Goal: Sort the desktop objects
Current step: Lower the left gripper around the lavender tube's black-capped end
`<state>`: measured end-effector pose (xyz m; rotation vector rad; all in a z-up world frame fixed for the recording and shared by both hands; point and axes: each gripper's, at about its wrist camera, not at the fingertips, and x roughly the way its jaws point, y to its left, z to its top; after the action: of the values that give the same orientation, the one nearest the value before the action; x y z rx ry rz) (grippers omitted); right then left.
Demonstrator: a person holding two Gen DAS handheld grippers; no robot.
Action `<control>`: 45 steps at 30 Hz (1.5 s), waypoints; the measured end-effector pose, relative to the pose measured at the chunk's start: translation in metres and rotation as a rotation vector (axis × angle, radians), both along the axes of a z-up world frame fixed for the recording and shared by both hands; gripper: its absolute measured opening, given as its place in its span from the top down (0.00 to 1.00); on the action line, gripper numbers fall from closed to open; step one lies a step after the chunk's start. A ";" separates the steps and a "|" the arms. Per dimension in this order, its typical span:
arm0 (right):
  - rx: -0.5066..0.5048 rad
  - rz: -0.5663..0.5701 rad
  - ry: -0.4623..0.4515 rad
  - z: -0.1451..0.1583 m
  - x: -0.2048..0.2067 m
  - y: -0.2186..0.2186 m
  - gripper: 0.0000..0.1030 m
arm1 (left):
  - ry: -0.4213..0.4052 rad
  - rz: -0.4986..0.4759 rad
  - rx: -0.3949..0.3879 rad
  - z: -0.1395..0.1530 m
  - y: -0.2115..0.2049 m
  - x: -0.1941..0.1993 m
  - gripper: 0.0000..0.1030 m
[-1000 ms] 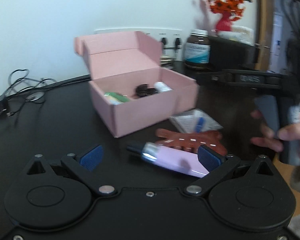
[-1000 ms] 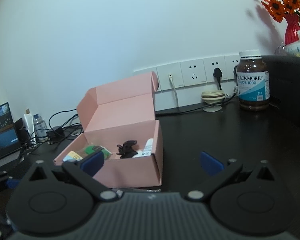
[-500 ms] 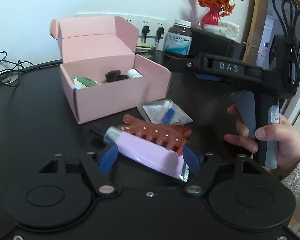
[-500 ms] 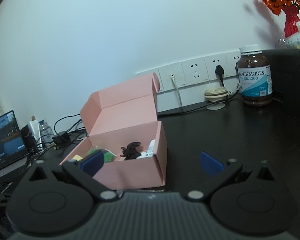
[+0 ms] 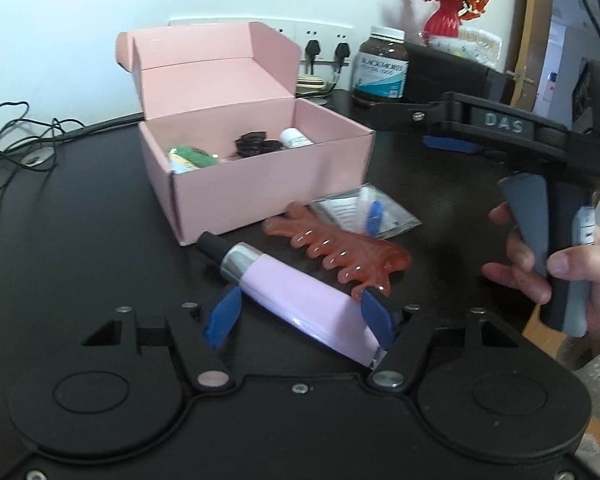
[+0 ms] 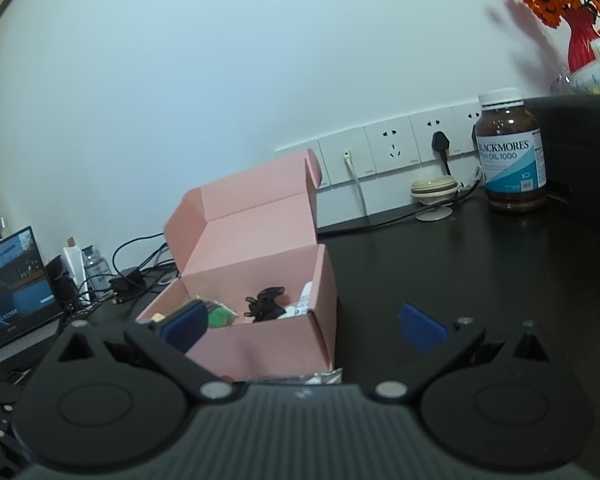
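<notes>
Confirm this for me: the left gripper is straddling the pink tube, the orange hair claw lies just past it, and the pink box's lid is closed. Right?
Not quite. The pink box has its lid open, standing upright at the back, as both wrist views show. The rest holds: in the left wrist view the left gripper straddles the pink tube, and the orange hair claw lies just past it.
</notes>
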<state>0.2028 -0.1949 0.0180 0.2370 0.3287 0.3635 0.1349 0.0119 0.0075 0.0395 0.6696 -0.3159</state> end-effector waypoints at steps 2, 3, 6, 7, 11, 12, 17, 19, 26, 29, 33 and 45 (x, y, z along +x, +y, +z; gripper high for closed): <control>0.000 0.001 0.000 0.000 0.000 0.000 0.01 | 0.007 0.014 0.004 0.001 0.006 0.000 0.34; 0.000 0.001 0.000 0.000 0.000 0.000 0.01 | 0.011 0.023 0.001 0.001 0.011 0.000 0.34; -0.002 0.002 -0.002 0.000 0.000 0.001 0.01 | 0.022 0.066 -0.004 0.002 0.024 0.002 0.34; -0.002 0.002 -0.003 0.000 0.000 0.001 0.01 | 0.025 0.089 -0.006 0.002 0.028 0.003 0.34; -0.002 0.003 -0.003 0.000 0.000 0.001 0.01 | -0.001 0.082 -0.030 0.009 0.027 0.000 0.36; -0.001 0.003 -0.002 0.000 0.000 0.001 0.01 | -0.011 0.076 -0.031 0.011 0.025 -0.001 0.36; 0.008 0.003 0.002 0.000 0.000 0.000 0.01 | -0.007 0.017 -0.026 0.010 0.001 0.002 0.33; 0.013 0.002 0.005 -0.001 0.000 -0.001 0.01 | 0.004 0.010 -0.023 0.007 -0.003 0.004 0.35; 0.028 0.008 0.009 -0.001 0.001 -0.003 0.01 | 0.017 0.061 0.008 0.001 0.012 0.003 0.35; 0.027 0.007 0.008 0.000 0.000 -0.003 0.01 | 0.010 0.087 0.023 0.003 0.021 0.003 0.35; 0.026 0.006 0.008 0.000 0.000 -0.003 0.01 | -0.008 0.115 0.056 0.006 0.022 0.005 0.35; 0.038 0.011 0.015 0.000 0.002 -0.005 0.01 | -0.052 0.170 0.112 0.017 0.015 0.014 0.19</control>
<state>0.2051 -0.1995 0.0180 0.2750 0.3380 0.3788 0.1485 0.0274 0.0240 0.0973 0.6338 -0.1133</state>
